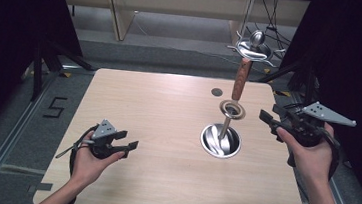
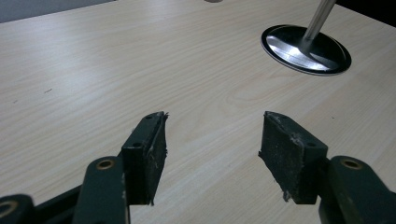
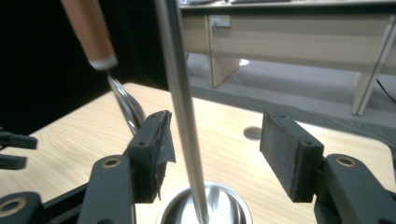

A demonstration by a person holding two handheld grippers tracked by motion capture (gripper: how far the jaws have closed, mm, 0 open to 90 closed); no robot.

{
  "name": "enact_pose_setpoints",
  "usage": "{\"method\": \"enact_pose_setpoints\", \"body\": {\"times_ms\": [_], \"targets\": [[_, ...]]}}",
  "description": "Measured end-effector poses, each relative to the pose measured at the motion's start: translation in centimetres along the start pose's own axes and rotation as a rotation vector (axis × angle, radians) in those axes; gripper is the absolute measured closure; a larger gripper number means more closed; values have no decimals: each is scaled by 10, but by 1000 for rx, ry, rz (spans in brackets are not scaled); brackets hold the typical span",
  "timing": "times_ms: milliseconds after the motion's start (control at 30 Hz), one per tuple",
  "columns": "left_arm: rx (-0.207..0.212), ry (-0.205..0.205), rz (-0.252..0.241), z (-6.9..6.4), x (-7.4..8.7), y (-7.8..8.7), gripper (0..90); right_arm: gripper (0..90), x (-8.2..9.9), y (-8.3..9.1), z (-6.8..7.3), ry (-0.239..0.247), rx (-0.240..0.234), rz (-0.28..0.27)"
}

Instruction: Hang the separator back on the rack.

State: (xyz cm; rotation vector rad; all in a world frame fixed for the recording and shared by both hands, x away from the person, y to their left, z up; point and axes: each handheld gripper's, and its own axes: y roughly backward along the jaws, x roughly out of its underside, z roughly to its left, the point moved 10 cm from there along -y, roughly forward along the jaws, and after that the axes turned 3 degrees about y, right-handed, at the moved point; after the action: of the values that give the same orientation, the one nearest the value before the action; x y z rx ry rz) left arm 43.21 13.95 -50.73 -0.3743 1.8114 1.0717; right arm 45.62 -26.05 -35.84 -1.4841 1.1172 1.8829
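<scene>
Forearms come in from 6 o'clock of the high view, one gripper per hand.

Left gripper point(image 1: 123, 143): at about 8 o'clock on the table point(image 1: 150, 189), hovering low over the wood, jaws released with nothing between them. In the left gripper view both pads point(image 2: 149, 154) stand wide apart over bare tabletop; the stand's round steel base point(image 2: 306, 49) sits at 1 o'clock from them, well apart.

Right gripper point(image 1: 270, 118): at 3 o'clock of the table, near the right edge, pointing toward the stand. Jaws released, gripping nothing. In the right gripper view the steel rod point(image 3: 180, 93) rises between the two pads point(image 3: 154, 149), closer to the left one. I can't tell if it brushes that pad, but the other pad is clearly off it, so no clamp.

Task item: a metal stand, base point(image 1: 220, 141) at 4 o'clock of table centre. Rod point(image 1: 226, 126) goes up from the base, with a ring part point(image 1: 232, 109) partway up. At its top is a shiny steel head point(image 1: 254, 46) with hook-like arms.

Wood-handled utensil point(image 1: 241, 80) hangs from that head, handle at 12 o'clock of the base; in the right gripper view the handle end point(image 3: 91, 32) and its metal neck point(image 3: 123, 105) sit at 10 o'clock of the jaws.

Small dark hole point(image 1: 216, 92) in the tabletop at 11 o'clock of the stand.
</scene>
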Motion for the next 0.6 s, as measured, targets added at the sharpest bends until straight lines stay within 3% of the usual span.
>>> {"method": "enact_pose_setpoints", "body": {"times_ms": [300, 333, 600], "targets": [[0, 2, 2, 0, 0, 0, 399, 435, 29, -5, -17, -35, 39, 50], [0, 2, 2, 0, 0, 0, 399, 433, 35, -7, -18, -60, 45, 57], [-2, -9, 3, 1, 1, 0, 399, 430, 65, -14, -30, -60, 78, 108]]}}
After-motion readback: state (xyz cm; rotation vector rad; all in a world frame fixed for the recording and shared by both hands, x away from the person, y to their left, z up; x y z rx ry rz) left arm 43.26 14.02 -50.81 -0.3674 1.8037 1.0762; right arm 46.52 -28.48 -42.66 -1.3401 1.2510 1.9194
